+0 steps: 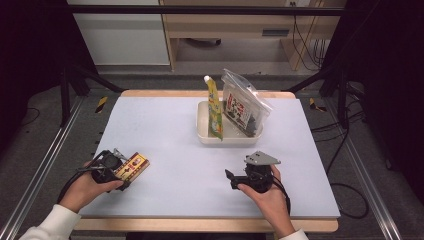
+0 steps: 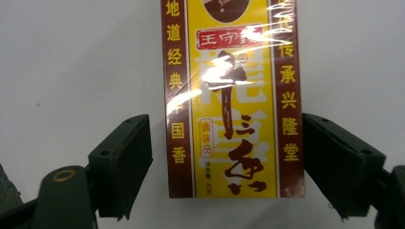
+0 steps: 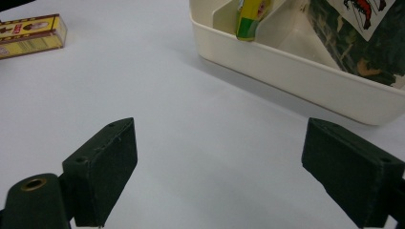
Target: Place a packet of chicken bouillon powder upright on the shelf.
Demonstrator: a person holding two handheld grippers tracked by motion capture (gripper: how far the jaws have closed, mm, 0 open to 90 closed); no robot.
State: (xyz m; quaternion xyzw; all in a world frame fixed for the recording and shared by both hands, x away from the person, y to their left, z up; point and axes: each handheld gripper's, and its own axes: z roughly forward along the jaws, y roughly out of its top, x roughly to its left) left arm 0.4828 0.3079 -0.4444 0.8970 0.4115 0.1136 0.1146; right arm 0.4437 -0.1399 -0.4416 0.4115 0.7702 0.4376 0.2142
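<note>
A yellow and brown box [image 1: 134, 165] with red and yellow lettering lies flat near the table's front left. The left gripper [image 1: 121, 173] reaches over its near end. In the left gripper view the box [image 2: 234, 95] lies between the two black jaws of the left gripper [image 2: 228, 157]. The right pad sits at the box's edge and a narrow gap shows at the left pad. The right gripper [image 1: 231, 179] hovers low over the front middle of the table, pointing left. Its jaws [image 3: 219, 162] stand wide apart with bare table between them.
A cream tray [image 1: 202, 131] stands at the table's back middle. Upright in it are a yellow-green packet [image 1: 215, 110] and a clear bag of dark contents [image 1: 242, 107]. The tray's wall [image 3: 296, 67] lies ahead of the right gripper, and the box [image 3: 31, 33] lies far off to its left.
</note>
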